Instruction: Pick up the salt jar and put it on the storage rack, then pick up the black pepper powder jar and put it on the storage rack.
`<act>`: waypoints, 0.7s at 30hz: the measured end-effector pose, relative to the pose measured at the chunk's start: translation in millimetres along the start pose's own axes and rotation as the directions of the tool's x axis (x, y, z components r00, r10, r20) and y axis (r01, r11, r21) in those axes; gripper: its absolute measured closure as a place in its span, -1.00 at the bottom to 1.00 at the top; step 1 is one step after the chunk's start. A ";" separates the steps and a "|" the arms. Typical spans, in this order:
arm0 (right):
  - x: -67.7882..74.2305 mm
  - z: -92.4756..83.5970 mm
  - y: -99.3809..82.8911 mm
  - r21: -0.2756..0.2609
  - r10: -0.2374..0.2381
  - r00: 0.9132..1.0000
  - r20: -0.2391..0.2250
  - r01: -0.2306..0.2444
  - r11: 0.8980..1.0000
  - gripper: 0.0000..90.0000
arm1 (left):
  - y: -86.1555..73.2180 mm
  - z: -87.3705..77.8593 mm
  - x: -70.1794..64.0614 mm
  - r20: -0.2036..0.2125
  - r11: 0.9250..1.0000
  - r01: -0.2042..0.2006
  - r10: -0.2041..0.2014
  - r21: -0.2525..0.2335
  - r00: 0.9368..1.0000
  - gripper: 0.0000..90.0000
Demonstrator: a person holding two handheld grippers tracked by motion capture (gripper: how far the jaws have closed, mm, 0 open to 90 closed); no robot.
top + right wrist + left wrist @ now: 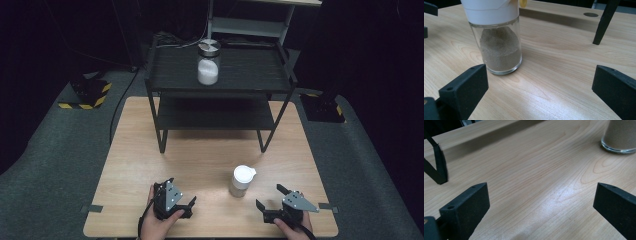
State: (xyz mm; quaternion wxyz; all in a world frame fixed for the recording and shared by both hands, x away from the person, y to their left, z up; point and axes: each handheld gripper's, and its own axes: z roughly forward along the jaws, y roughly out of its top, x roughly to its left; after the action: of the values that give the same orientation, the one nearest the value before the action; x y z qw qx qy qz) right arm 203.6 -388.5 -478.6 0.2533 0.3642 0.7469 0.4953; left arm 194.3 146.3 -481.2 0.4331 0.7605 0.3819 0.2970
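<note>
A small glass jar (242, 181) with a white lid, partly filled with brown powder, stands on the wooden table (200, 160) between my two grippers. My left gripper (181, 191) rests near the front edge, left of the jar, open and empty. My right gripper (268, 196) sits right of the jar, also open and empty. In the right gripper view the jar (500, 42) stands just ahead of the left jaw, outside the open gripper (540, 72). In the left gripper view the jar's base (621, 137) is at the far upper right, beyond the open gripper (541, 192).
A black two-tier rack (220, 95) stands at the table's back half, its legs (602, 25) (439, 167) on the wood. On its top shelf sits a glass jar (208, 62) with a metal lid and white powder. Grey carpet surrounds the table.
</note>
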 end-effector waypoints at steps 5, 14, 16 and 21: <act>-0.9 0.0 0.2 0.001 0.006 1.000 -0.003 -0.006 1.000 -1.00 | 0.1 0.2 3.2 0.010 1.000 0.018 -0.018 0.001 1.000 -0.98; -0.8 0.3 0.4 0.002 0.011 1.000 0.000 -0.011 1.000 -1.00 | -0.3 0.5 12.1 0.034 0.998 0.063 -0.063 0.005 0.997 -0.98; -2.0 0.4 0.5 0.003 0.012 1.000 -0.006 -0.012 1.000 -0.99 | -0.6 0.1 13.9 0.035 0.997 0.074 -0.075 0.006 0.997 -0.98; -2.4 -0.8 -1.5 -0.008 0.011 1.000 -0.009 -0.011 1.000 -1.00 | 0.9 1.2 14.5 0.025 0.996 0.092 -0.093 0.016 0.995 -0.98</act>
State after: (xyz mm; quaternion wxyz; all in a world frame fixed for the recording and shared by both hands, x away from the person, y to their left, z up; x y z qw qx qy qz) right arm 204.0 -391.3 -479.6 0.2487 0.3653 0.7439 0.5013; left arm 203.3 157.6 -479.2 0.4455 0.7491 0.4133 0.2638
